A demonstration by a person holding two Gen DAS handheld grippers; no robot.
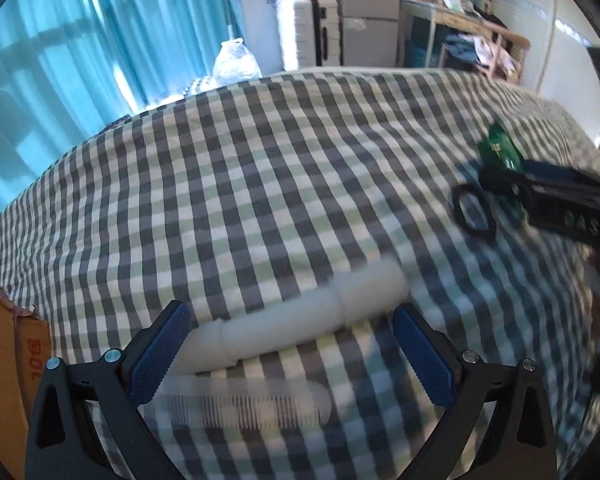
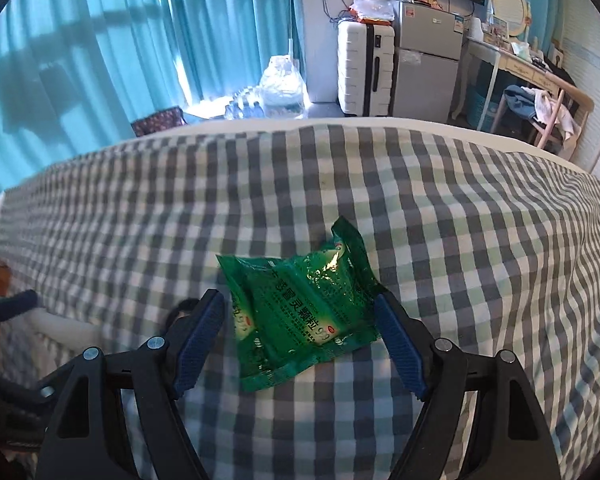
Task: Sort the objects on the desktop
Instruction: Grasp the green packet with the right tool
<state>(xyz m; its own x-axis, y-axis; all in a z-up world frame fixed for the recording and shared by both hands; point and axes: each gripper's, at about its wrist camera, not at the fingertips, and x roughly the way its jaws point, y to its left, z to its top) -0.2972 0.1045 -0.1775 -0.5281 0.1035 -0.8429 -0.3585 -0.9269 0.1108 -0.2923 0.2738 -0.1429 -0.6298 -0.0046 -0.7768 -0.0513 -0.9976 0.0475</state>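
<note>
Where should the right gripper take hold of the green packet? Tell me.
Grip the green packet across its middle, coming down from above. It lies flat on the checked cloth, and the open right gripper already straddles it, one finger each side.

Left gripper (image 1: 292, 354), fingers (image 1: 160, 354) spread wide, above a white tube (image 1: 292, 320) and white comb (image 1: 252, 406) on the checked bed (image 1: 260, 180). Far right: black scissors (image 1: 474, 214), green packet (image 1: 500, 150), right gripper (image 1: 556, 196).
</note>
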